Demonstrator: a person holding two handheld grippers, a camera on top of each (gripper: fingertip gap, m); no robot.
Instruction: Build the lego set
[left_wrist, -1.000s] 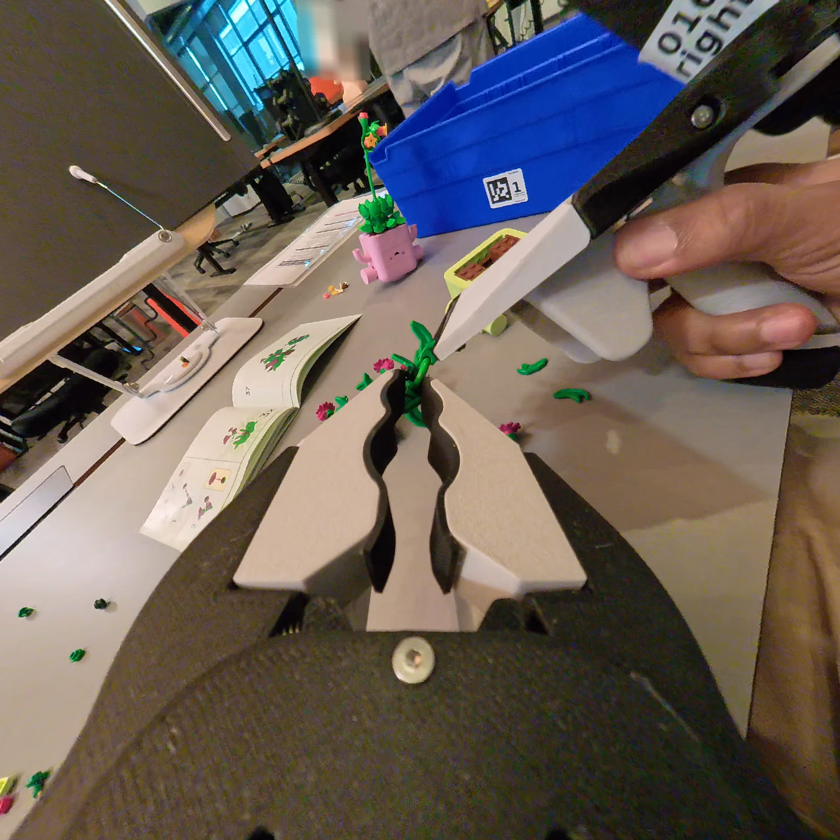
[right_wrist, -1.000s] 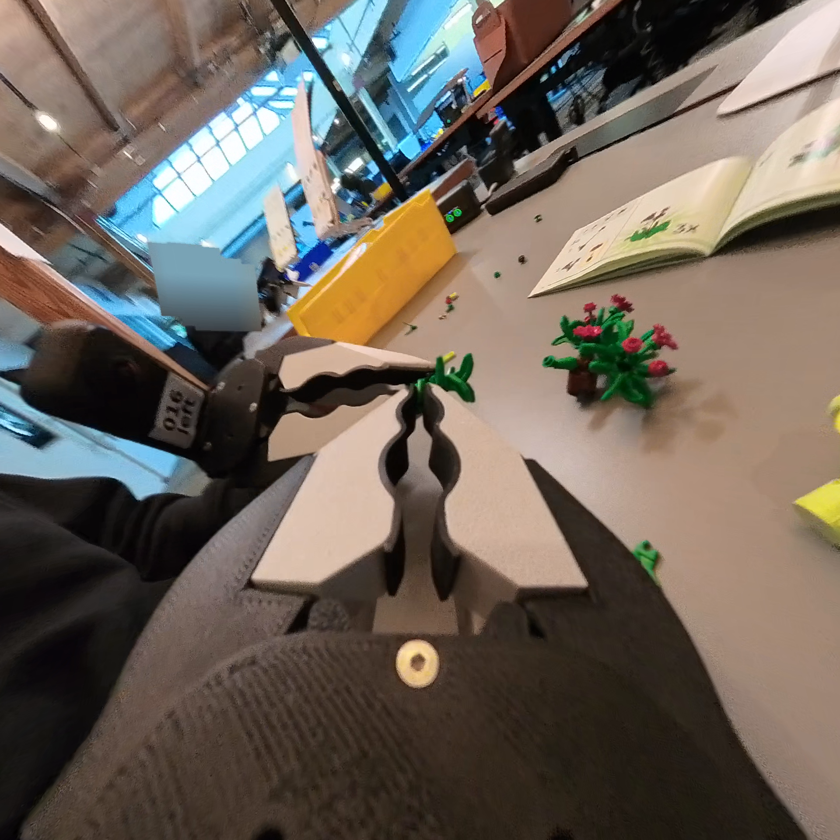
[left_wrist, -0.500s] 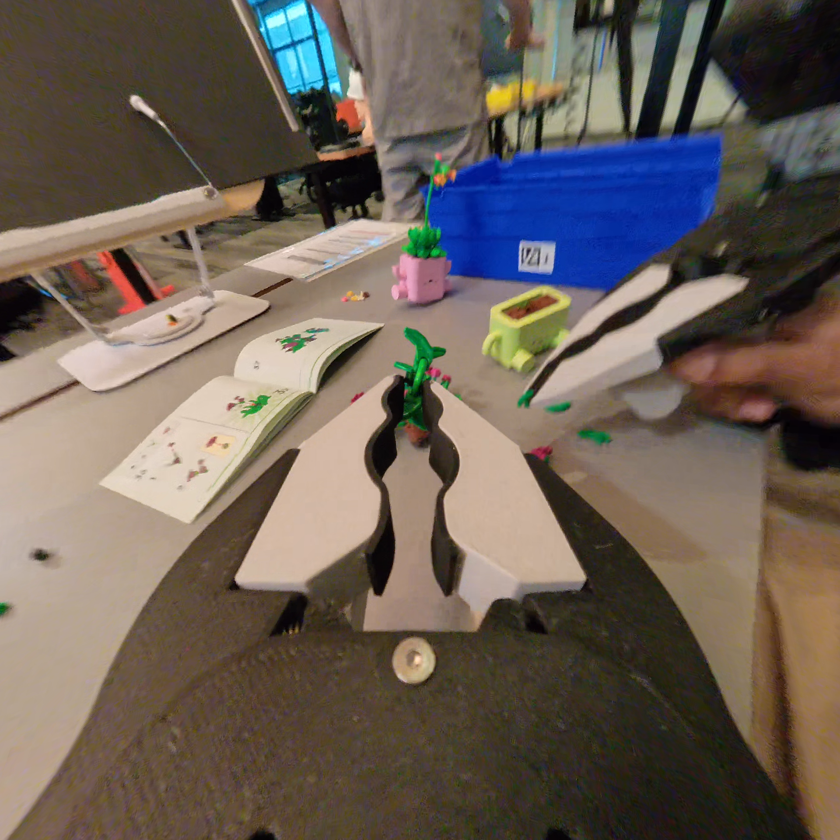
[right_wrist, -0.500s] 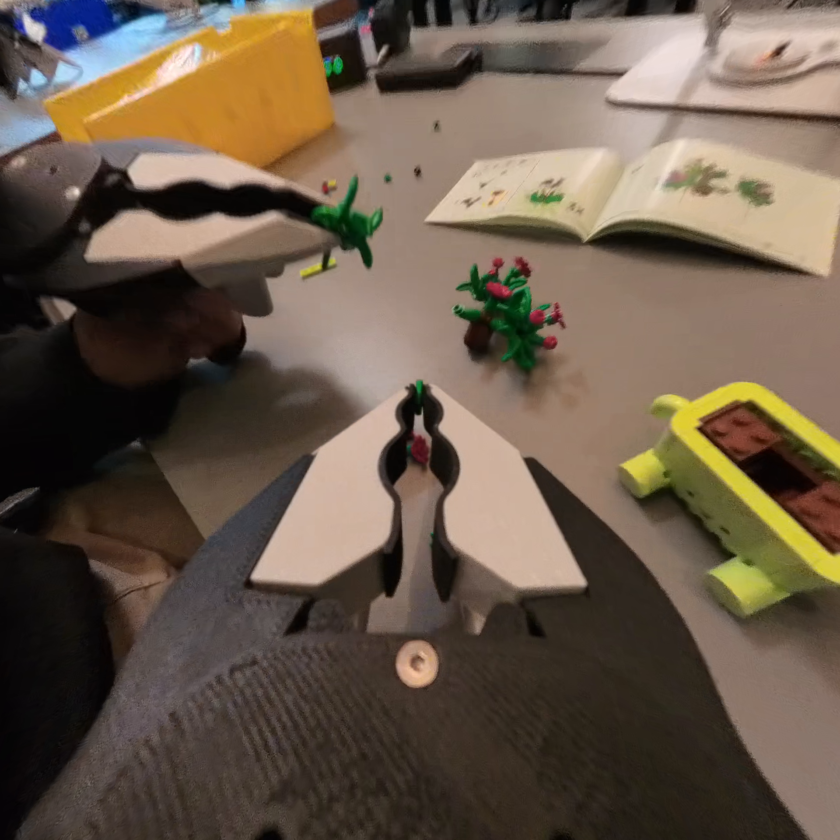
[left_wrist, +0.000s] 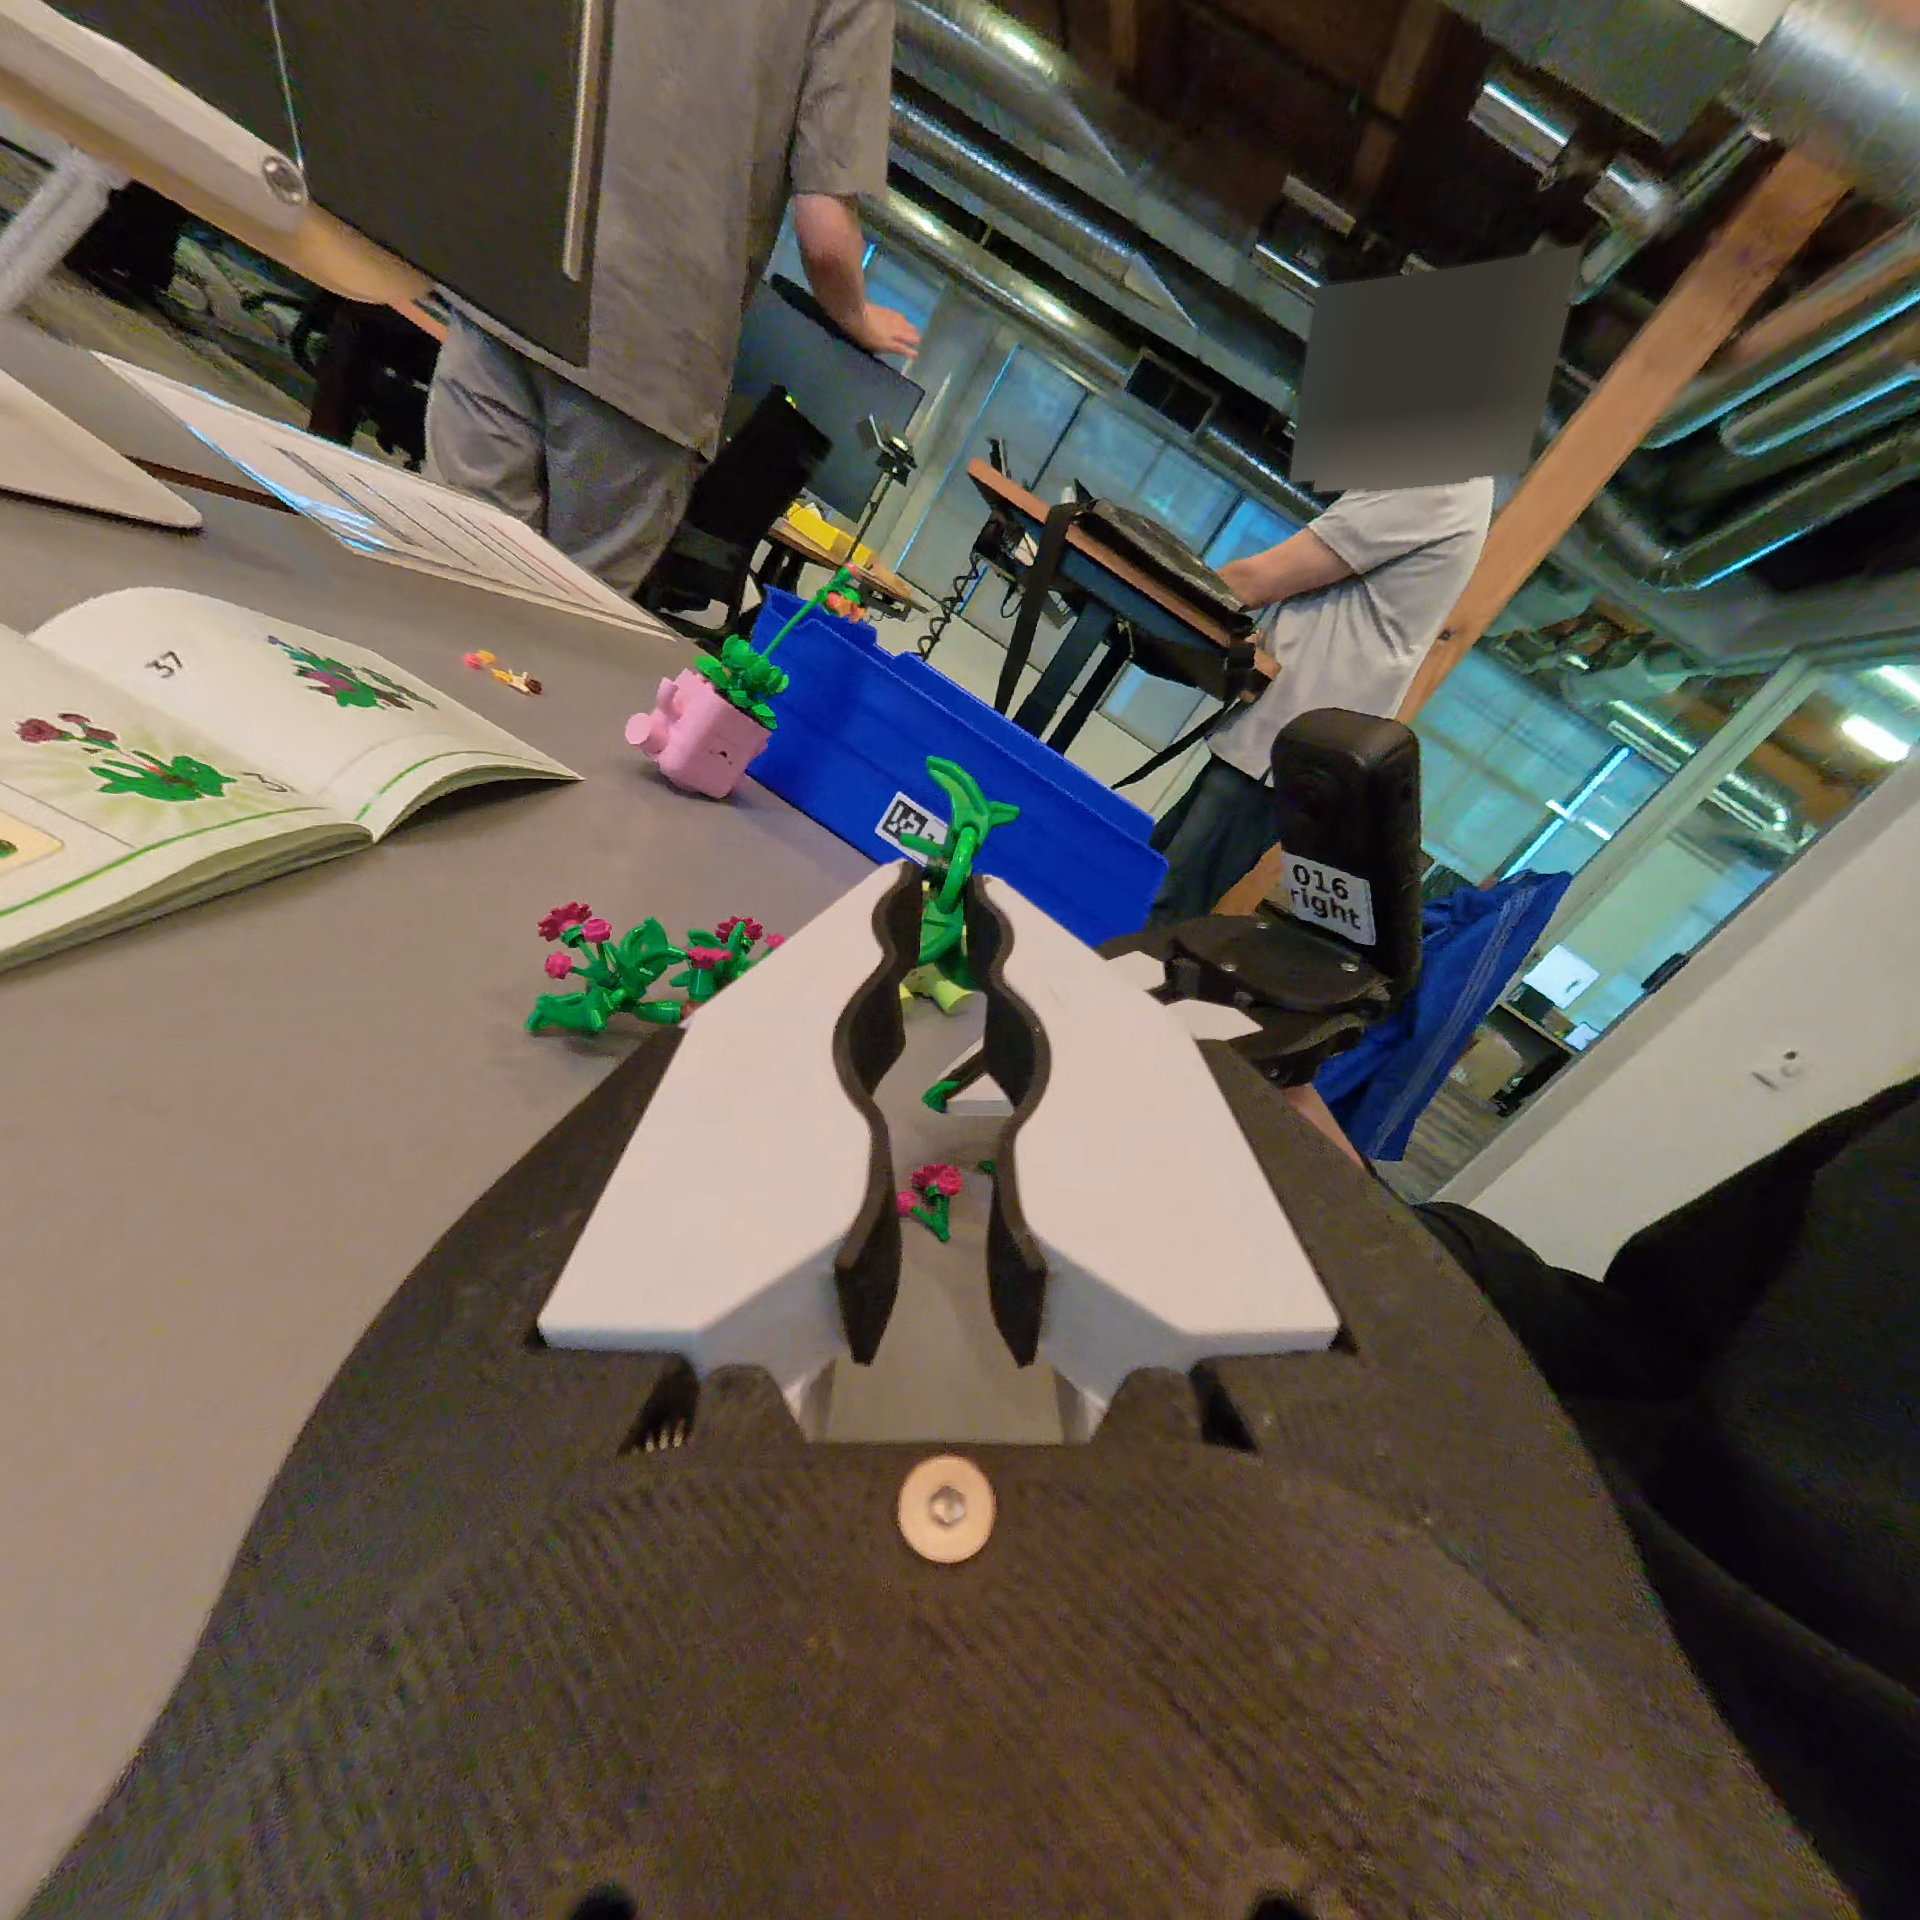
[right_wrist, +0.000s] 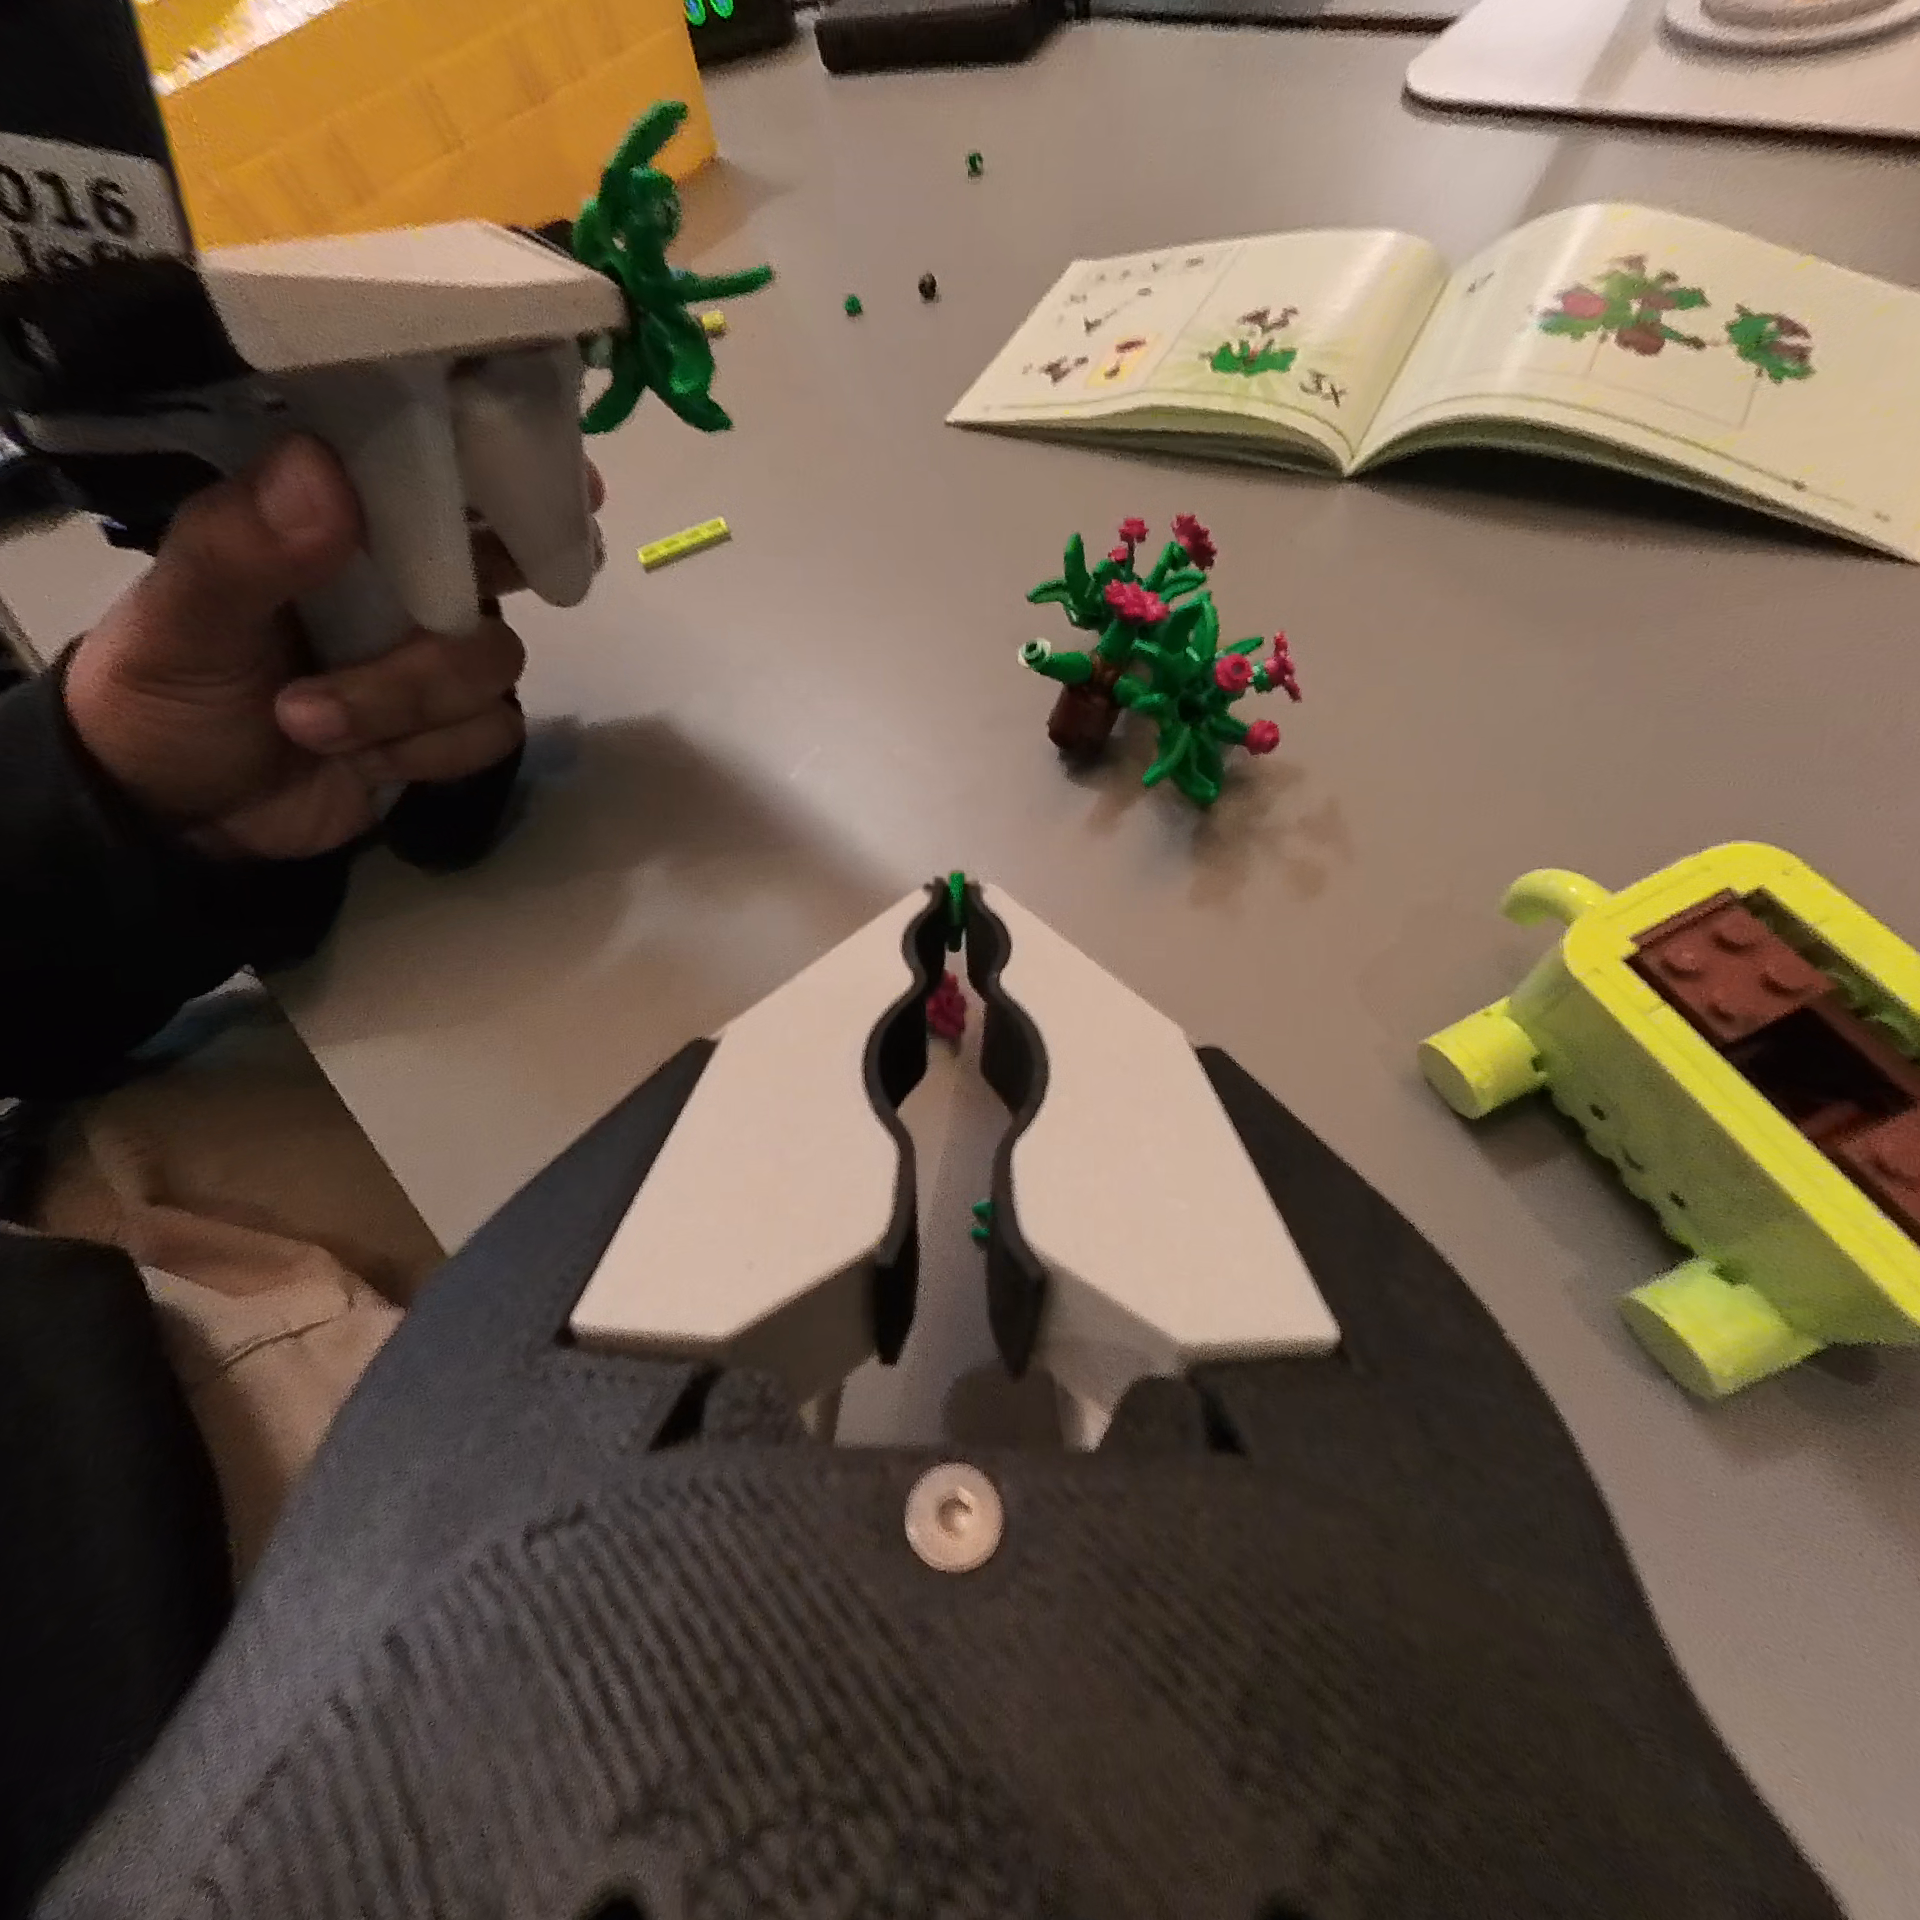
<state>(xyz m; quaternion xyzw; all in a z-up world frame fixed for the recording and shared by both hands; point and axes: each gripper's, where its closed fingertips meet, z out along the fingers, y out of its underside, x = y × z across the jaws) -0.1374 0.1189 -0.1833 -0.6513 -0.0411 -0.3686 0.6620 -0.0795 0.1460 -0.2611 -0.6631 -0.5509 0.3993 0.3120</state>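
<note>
The 2 tools were tip to tip 1.0 s ago and are now drawn well apart. The left hand-held gripper (left_wrist: 940, 883) is raised above the bench (right_wrist: 1455, 790), its fingers pressed together on the green leaf cluster (right_wrist: 655, 301). The right hand-held gripper (right_wrist: 956, 894) is lowered over the bench, and a small green piece (right_wrist: 955, 916) is now pinched at its very tips. Where that piece came from cannot be told. It is judged that it is meant to be brought to the cluster, so a fitting step is probably next.

The finished flowering sprig (right_wrist: 1164, 665) lies on its side near the middle of the bench. The lime-green pot (right_wrist: 1621, 1122) is tipped over to its right, well apart from it. A loose magenta flower (right_wrist: 945, 1006) rests just under the right fingers.

Open bench is left between sprig, pot and the instruction booklet (right_wrist: 1455, 343). The near bench edge runs just beside the left hand (right_wrist: 281, 665), so a dropped piece could be lost to the lap. The yellow bin (right_wrist: 416, 114) closes off the far left.
</note>
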